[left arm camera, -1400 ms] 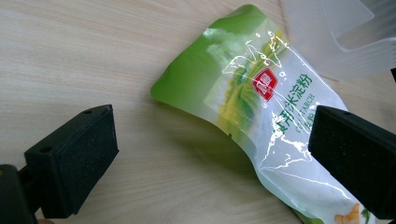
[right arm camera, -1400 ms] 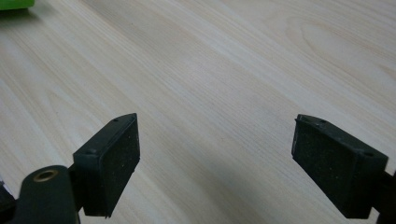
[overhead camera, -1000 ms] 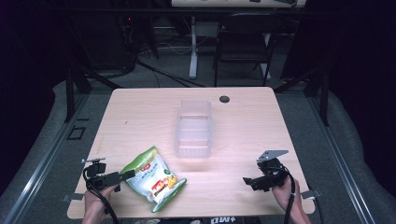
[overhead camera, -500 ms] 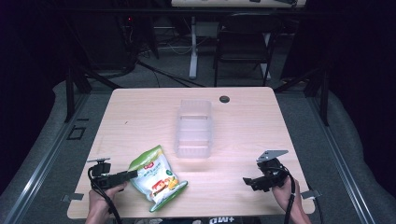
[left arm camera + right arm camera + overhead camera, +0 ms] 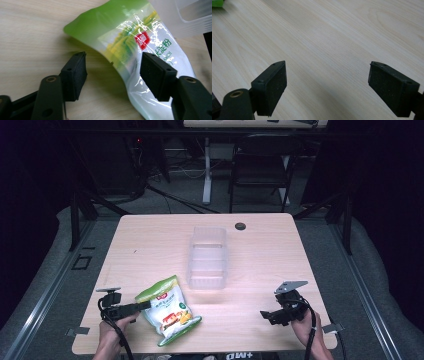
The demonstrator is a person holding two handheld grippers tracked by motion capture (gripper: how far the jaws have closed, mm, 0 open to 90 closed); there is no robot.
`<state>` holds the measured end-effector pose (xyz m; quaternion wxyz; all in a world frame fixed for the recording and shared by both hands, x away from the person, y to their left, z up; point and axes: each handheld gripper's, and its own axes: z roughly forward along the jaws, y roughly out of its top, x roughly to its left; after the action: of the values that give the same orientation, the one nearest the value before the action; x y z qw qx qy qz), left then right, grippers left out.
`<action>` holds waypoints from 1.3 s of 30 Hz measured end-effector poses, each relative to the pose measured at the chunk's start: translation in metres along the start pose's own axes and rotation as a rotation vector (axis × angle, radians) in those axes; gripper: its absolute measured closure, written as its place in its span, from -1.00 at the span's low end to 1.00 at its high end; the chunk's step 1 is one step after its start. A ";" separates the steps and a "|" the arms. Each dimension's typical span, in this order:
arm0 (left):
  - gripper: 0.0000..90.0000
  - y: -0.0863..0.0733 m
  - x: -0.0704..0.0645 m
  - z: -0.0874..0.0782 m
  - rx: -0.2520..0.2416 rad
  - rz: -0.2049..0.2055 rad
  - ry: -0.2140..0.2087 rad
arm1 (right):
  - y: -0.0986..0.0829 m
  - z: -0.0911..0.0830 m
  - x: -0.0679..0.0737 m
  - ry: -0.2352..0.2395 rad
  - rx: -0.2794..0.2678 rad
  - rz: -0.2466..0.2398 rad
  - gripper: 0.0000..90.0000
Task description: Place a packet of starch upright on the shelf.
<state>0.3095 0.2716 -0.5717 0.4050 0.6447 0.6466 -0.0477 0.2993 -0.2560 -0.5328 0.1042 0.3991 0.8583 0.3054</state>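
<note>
Two grippers: each held in one of the person's hands at the near edge of the table point(image 5: 150, 240), one at each side, well apart from each other.
Left gripper point(image 5: 113, 72): jaws spread wide, gripping nothing; the edge of the snack bag runs into the gap between them, one pad over bare wood, the other over the bag's film. Whether a pad touches the film I cannot tell.
Left gripper, high view point(image 5: 142, 306): low at the near left, its tips at the bag's left edge.
Snack bag point(image 5: 167, 311): green and white, glossy, with a red label patch; it lies flat on the wood near the front edge, left of centre, tilted so its green top points away from the person.
Snack bag, left gripper view point(image 5: 135, 45): its green end is farthest off, its pale lower part near the right pad.
Clear container point(image 5: 207, 257): see-through plastic tub, open top, standing mid-table just beyond the bag; its near corner sits close to the bag's top, and in the left gripper view point(image 5: 185, 17) it overlaps the bag's upper right.
Right gripper point(image 5: 267, 316): near right corner, jaws parted, holding nothing; bare wood between its pads point(image 5: 274, 87) and well clear of the bag.
Small dark disc point(image 5: 240, 226): on the far edge of the table, behind the container.
Chair point(image 5: 260, 165): dark, beyond the table.
</note>
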 end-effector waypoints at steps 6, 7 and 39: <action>0.43 0.001 -0.005 0.007 0.021 0.029 -0.015 | -0.001 0.000 -0.003 -0.007 0.003 0.006 -0.67; 0.51 0.001 -0.005 0.007 0.021 0.029 -0.015 | -0.001 0.000 -0.003 -0.007 0.003 0.006 -0.67; 1.00 0.009 -0.027 -0.014 -0.133 0.302 -0.068 | -0.003 0.004 -0.004 0.012 0.041 -0.002 -0.67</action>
<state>0.3070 0.2598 -0.5424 0.4707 0.7044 0.5302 0.0348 0.3021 -0.2588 -0.5385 0.0910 0.3984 0.8654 0.2901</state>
